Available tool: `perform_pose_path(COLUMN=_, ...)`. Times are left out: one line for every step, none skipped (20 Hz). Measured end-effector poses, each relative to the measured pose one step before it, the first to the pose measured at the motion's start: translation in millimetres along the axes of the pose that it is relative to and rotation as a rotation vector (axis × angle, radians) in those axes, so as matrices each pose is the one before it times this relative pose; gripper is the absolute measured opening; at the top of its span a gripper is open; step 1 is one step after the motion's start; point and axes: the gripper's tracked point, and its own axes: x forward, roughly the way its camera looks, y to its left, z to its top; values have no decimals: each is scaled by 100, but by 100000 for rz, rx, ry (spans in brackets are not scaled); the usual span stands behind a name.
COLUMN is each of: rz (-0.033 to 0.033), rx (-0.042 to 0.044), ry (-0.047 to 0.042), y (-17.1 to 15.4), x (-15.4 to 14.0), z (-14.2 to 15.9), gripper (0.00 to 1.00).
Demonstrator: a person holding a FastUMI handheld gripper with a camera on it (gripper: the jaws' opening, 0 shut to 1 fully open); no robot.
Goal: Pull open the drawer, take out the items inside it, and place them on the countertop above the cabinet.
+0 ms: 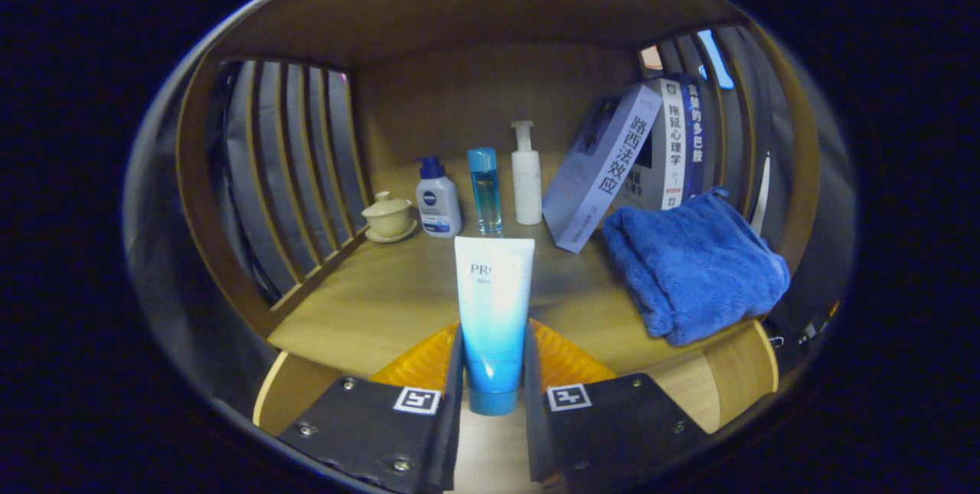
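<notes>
With the gripper (494, 394) clamped by both fingers on the white-and-blue squeeze tube (494, 310), held cap-down over the wooden countertop (383, 302), one item appears retrieved and awaits setting down near the folded blue towel (693, 268); any remaining drawer contents cannot be judged.

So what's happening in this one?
The hand-held gripper is shut on a blue-and-white tube, held upright over the wooden countertop. Beyond the fingers stand a lidded cup, three bottles and leaning books, with a folded blue towel beside the books.
</notes>
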Motion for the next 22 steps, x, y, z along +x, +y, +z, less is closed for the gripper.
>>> perform_pose_path(rz=-1252, rx=1275, ry=467, y=-97, x=911, z=-199, gripper=36)
perform_pose_path(rz=-1672, rx=2012, ry=-1173, y=-276, x=600, z=362, gripper=36)
perform_pose_path(rz=-348, rx=1867, ry=-481, y=7, x=737, z=240, gripper=37)
perform_pose_path(rz=-211, rx=1710, ry=116, y=134, x=527, z=123, gripper=36)
perform_pose_path(rz=176, rx=992, ry=362, y=248, x=221, z=-34, gripper=36)
perform_pose_path(rz=252, rx=669, ry=34, y=81, x=453, z=152, gripper=36)
perform_pose_path(rz=-616, rx=-156, ry=1019, y=62, x=405, z=-319, gripper=36)
perform_pose_path(rz=-361, rx=-628, ry=1116, y=37, x=243, z=-285, gripper=40)
perform_pose_path(rz=-567, rx=-786, ry=464, y=-71, x=256, z=-94, gripper=40)
perform_pose_path(rz=-1042, rx=-965, ry=124, y=-142, x=211, z=19, gripper=40)
perform_pose_path(rz=-919, rx=-532, ry=-277, y=-70, x=61, z=-42, gripper=40)
perform_pose_path(rz=628, rx=-182, ry=-457, y=149, x=-233, z=135, gripper=42)
perform_pose_path(rz=168, rx=-1057, ry=-1667, y=110, x=-275, z=358, gripper=44)
perform_pose_path(rz=-686, rx=-1746, ry=-1939, y=-234, x=-406, z=535, gripper=53)
perform_pose_path(rz=-546, rx=-1281, ry=-1185, y=-13, x=-532, z=365, gripper=59)
perform_pose_path(rz=-18, rx=-642, ry=-683, y=39, x=-675, z=273, gripper=73)
perform_pose_path(rz=10, rx=-81, ry=-475, y=30, x=-1093, z=540, gripper=87)
perform_pose_path(rz=715, rx=-539, ry=-741, y=110, x=-748, z=198, gripper=100)
perform_pose_path(rz=302, rx=-1031, ry=-705, y=128, x=-773, z=188, gripper=100)
perform_pose_path(rz=457, rx=-1223, ry=-1132, y=65, x=-1112, z=333, gripper=100)
perform_pose_path(rz=730, rx=-1176, ry=-2675, y=20, x=-1063, z=597, gripper=100)
perform_pose_path(rz=1230, rx=-1217, ry=-2837, y=183, x=-1063, z=657, gripper=100)
